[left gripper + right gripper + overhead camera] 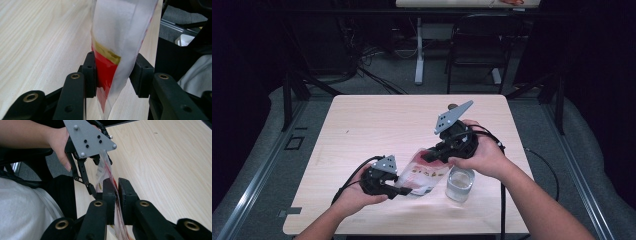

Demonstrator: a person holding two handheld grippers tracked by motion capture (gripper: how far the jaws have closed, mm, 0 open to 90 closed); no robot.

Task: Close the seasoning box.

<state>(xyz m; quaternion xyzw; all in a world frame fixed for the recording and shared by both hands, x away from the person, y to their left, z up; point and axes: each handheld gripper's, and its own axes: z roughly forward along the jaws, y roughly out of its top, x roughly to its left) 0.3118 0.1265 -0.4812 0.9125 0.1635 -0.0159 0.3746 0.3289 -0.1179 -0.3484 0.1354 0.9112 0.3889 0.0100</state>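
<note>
Under both grippers lies a pale wood-grain desk (377, 125) with rounded corners, standing on grey carpet in a dark room. Beyond the desk's far edge, past the right gripper (434, 154), stand one black chair (477, 45), one white leg of another table (419, 50) and a tangle of black cables (367, 62) on the floor. Two grippers are at work, one in each hand, and each carries one grey three-cornered plate. Between them hangs one plastic pouch (424, 172), clear and white with red print and a yellow band, lifted off the desk. The left gripper (398, 191) pinches the pouch's lower end; in the left gripper view its pads press on the red part of the pouch (110, 67) from both sides. The right gripper holds the pouch's upper end from above and behind; in the right gripper view the thin film (115, 192) runs through the narrow gap between its jaws, which stand almost pressed together, with the left gripper (97, 160) farther along the same pouch. One clear glass cup (460, 183) stands on the desk just below the right gripper, beside the pouch, close to the right hand (484, 155). The left hand (357, 197) sits near the desk's front edge.
</note>
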